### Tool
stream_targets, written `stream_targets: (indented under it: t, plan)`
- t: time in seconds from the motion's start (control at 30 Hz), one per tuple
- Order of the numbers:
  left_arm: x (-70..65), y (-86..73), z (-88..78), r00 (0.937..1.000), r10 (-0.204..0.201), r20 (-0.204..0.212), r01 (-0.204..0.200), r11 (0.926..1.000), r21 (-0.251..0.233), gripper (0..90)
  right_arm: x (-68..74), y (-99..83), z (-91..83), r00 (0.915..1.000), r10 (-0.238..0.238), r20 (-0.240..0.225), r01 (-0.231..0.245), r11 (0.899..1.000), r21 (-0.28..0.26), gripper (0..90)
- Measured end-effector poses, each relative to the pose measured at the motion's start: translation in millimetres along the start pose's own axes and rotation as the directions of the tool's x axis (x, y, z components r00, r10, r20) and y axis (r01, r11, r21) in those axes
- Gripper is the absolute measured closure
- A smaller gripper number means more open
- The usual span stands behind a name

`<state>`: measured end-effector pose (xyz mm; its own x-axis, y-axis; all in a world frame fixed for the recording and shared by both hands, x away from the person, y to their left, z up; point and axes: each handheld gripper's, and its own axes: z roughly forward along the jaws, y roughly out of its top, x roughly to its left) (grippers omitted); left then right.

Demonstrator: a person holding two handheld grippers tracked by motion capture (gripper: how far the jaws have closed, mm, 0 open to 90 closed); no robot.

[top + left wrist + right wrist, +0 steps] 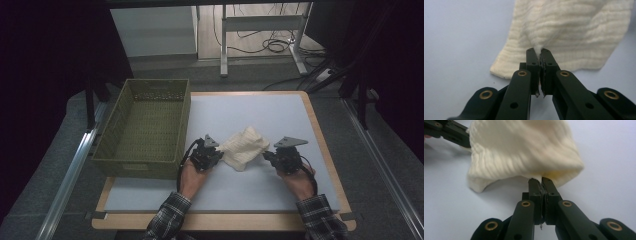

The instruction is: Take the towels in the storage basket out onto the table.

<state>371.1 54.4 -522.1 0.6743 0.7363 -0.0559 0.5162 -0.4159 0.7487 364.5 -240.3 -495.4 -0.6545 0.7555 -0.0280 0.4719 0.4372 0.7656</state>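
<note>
A cream ribbed cloth [244, 146] lies crumpled on the pale blue-grey mat between my two grippers. My left gripper [220, 150] is at the cloth's left edge. In the left gripper view its jaws [539, 54] are shut on a pinched fold of the cloth [574, 32]. My right gripper [266, 155] is at the cloth's right edge. In the right gripper view its jaws [540, 181] are shut on the cloth's [524, 150] lower edge, which is lifted off the mat. The left gripper [446, 132] shows at the top left of that view.
An olive woven basket [145, 127] stands with nothing in it on the left side of the table, close to my left hand. The mat [280, 112] has a wooden border. Beyond the table are metal desk legs and cables on the floor.
</note>
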Motion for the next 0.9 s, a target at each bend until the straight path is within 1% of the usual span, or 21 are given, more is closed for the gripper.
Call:
stream_targets:
  t: [0.07, 0.13, 0.17, 0.2, 0.23, 0.27, 0.3, 0.37, 0.4, 0.43, 0.47, 0.5, 0.53, 0.57, 0.6, 0.63, 0.7, 0.77, 0.8, 0.83, 0.9]
  plan:
    - [-0.2, 2.1, -1.8, 0.9999, 0.004, -0.012, -0.004, 1.0, -0.002, 87.2, -7.8, -2.1, -12.8, 0.9998, 0.008, 0.02, -0.008, 1.0, -0.012, 87.6]
    - [1.2, 4.3, -3.5, 0.9997, -0.001, -0.024, 0.001, 1.0, -0.001, 87.4, -16.6, -4.2, -25.8, 0.9988, 0.018, 0.045, -0.017, 1.0, -0.021, 87.6]
    - [2.3, 5.1, -3.9, 0.9996, -0.001, -0.029, 0.001, 1.0, 0.002, 87.5, -22.5, -5.6, -33.9, 0.9979, 0.028, 0.059, -0.026, 0.999, -0.027, 87.6]
    - [3.0, 5.7, -3.9, 0.9994, -0.003, -0.033, 0.003, 1.0, 0.003, 87.5, -31.5, -7.0, -44.8, 0.996, 0.046, 0.076, -0.043, 0.998, -0.042, 87.6]
    - [4.1, 6.5, -4.0, 0.9993, -0.009, -0.036, 0.009, 1.0, 0.003, 87.5, -31.5, -7.0, -44.8, 0.996, 0.046, 0.076, -0.043, 0.998, -0.042, 87.6]
    - [5.2, 7.5, -3.6, 0.9992, -0.016, -0.037, 0.016, 0.9999, 0.005, 87.4, -41.3, -7.8, -55.1, 0.9936, 0.073, 0.086, -0.068, 0.996, -0.059, 87.5]
    - [6.2, 8.7, -3.0, 0.9988, -0.02, -0.045, 0.021, 0.9998, 0.008, 87.4, -41.3, -7.8, -55.1, 0.9936, 0.073, 0.086, -0.068, 0.996, -0.059, 87.5]
    - [8.2, 11.3, 0.8, 0.9983, -0.036, -0.047, 0.037, 0.999, 0.025, 86.6, -49.5, -8.7, -59.5, 0.9915, 0.091, 0.093, -0.086, 0.994, -0.062, 86.9]
    - [9.0, 12.4, 3.7, 0.9982, -0.042, -0.042, 0.044, 0.9984, 0.037, 83.5, -53.3, -9.7, -58.0, 0.991, 0.103, 0.086, -0.099, 0.994, -0.047, 86.1]
    - [8.8, 13.1, 6.1, 0.9984, -0.038, -0.042, 0.04, 0.9982, 0.044, 76.6, -56.3, -11.8, -55.5, 0.9899, 0.109, 0.091, -0.106, 0.994, -0.033, 84.9]
    - [8.3, 13.1, 6.6, 0.9986, -0.036, -0.039, 0.038, 0.9982, 0.047, 71.6, -58.9, -15.0, -52.8, 0.9881, 0.119, 0.097, -0.117, 0.993, -0.027, 83.1]
    - [6.9, 12.7, 6.2, 0.9988, -0.032, -0.038, 0.034, 0.9983, 0.048, 69.1, -60.2, -16.9, -52.1, 0.9873, 0.125, 0.098, -0.123, 0.992, -0.022, 81.1]
    - [6.0, 12.2, 5.2, 0.9989, -0.029, -0.037, 0.031, 0.9986, 0.043, 65.6, -60.7, -20.0, -52.5, 0.9861, 0.14, 0.089, -0.139, 0.99, -0.025, 78.4]
    - [5.1, 11.3, 3.6, 0.9991, -0.027, -0.032, 0.028, 0.9989, 0.038, 62.6, -60.4, -21.5, -53.6, 0.9861, 0.143, 0.085, -0.141, 0.99, -0.03, 76.2]
    - [4.4, 9.6, 0.0, 0.9989, -0.028, -0.037, 0.029, 0.999, 0.034, 58.9, -57.7, -24.9, -58.0, 0.9869, 0.132, 0.093, -0.13, 0.991, -0.031, 72.6]
    - [4.4, 9.6, 0.0, 0.9989, -0.028, -0.037, 0.029, 0.999, 0.034, 57.8, -57.7, -24.9, -58.0, 0.9869, 0.132, 0.093, -0.13, 0.991, -0.031, 72.6]
    - [5.5, 7.9, -3.0, 0.9987, -0.036, -0.035, 0.037, 0.9989, 0.028, 56.6, -55.3, -27.7, -64.1, 0.9871, 0.126, 0.099, -0.124, 0.992, -0.028, 70.2]
    - [7.5, 6.6, -4.0, 0.9984, -0.048, -0.03, 0.049, 0.9984, 0.027, 54.9, -53.8, -30.1, -71.9, 0.9861, 0.132, 0.1, -0.129, 0.991, -0.041, 68.7]
    - [7.8, 6.3, -1.5, 0.9983, -0.047, -0.033, 0.049, 0.9982, 0.035, 54.4, -51.3, -32.9, -77.5, 0.9869, 0.136, 0.086, -0.133, 0.99, -0.045, 67.4]
    - [7.8, 6.3, -1.5, 0.9983, -0.047, -0.033, 0.049, 0.9982, 0.035, 53.6, -51.3, -32.9, -77.5, 0.9869, 0.136, 0.086, -0.133, 0.99, -0.045, 67.4]
    - [8.6, 6.5, 2.9, 0.9981, -0.045, -0.043, 0.047, 0.998, 0.043, 52.3, -46.4, -36.4, -79.0, 0.9892, 0.132, 0.064, -0.13, 0.991, -0.038, 67.2]
